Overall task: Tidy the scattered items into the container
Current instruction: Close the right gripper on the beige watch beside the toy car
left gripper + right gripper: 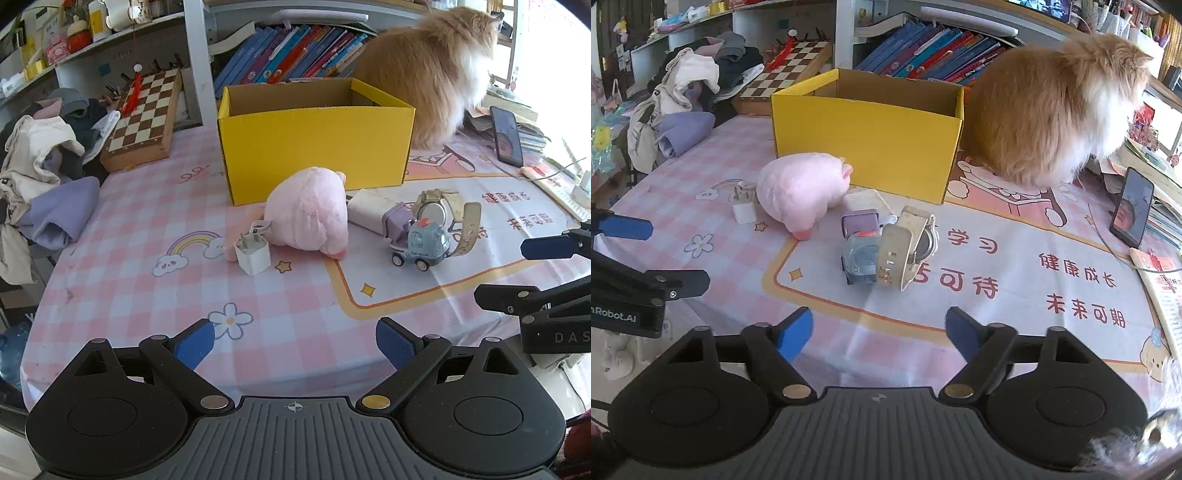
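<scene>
Both grippers hovered empty, jaws wide apart, before the scattered items.

I held left gripper (294, 345) and right gripper (879, 330) back; plush pig (308, 216), charger (253, 253), toy truck (419, 240) and watch (448, 214) lay at twelve o'clock on the tabletop (129, 280), before the yellow box (314, 147), apparently empty.

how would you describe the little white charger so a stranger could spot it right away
Find the yellow box on the pink checked tablecloth, then the pink plush toy lying in front of it. The white charger stands against the plush's left side, near a printed rainbow. It is the only small hard white cube, with metal prongs pointing up.
</scene>
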A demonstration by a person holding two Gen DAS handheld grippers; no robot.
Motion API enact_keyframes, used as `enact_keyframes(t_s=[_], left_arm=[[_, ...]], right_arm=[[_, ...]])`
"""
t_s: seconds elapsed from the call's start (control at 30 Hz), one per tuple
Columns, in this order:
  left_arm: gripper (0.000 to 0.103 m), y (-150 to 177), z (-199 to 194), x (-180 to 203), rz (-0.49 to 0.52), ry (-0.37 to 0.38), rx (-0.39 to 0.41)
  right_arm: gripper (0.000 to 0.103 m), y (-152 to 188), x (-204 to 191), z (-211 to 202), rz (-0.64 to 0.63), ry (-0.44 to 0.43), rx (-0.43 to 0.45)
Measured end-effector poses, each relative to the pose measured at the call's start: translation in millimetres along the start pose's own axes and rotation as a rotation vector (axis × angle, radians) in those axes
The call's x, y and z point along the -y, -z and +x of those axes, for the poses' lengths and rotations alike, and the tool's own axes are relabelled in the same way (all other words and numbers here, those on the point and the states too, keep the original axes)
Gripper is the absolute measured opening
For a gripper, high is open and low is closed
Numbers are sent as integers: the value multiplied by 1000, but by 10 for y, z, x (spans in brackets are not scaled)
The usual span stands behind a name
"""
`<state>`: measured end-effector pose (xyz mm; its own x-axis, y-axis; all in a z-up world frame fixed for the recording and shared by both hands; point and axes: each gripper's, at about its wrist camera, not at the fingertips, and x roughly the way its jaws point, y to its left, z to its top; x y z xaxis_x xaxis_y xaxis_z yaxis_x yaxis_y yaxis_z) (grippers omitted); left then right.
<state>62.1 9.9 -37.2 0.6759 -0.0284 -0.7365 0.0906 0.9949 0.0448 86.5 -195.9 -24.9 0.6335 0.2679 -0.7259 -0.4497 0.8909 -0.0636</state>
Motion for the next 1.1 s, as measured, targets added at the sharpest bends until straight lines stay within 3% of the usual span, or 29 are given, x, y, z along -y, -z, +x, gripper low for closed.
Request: enact_keyframes(t_s=[0.57, 1.1], left_arm=[[96, -38, 175, 71, 45, -26, -57], [96, -142, 229, 29, -2, -43, -25]], right_arm=[[62, -132, 78, 163, -10, -28, -21], [43, -268, 167, 299, -33, -43, -30]])
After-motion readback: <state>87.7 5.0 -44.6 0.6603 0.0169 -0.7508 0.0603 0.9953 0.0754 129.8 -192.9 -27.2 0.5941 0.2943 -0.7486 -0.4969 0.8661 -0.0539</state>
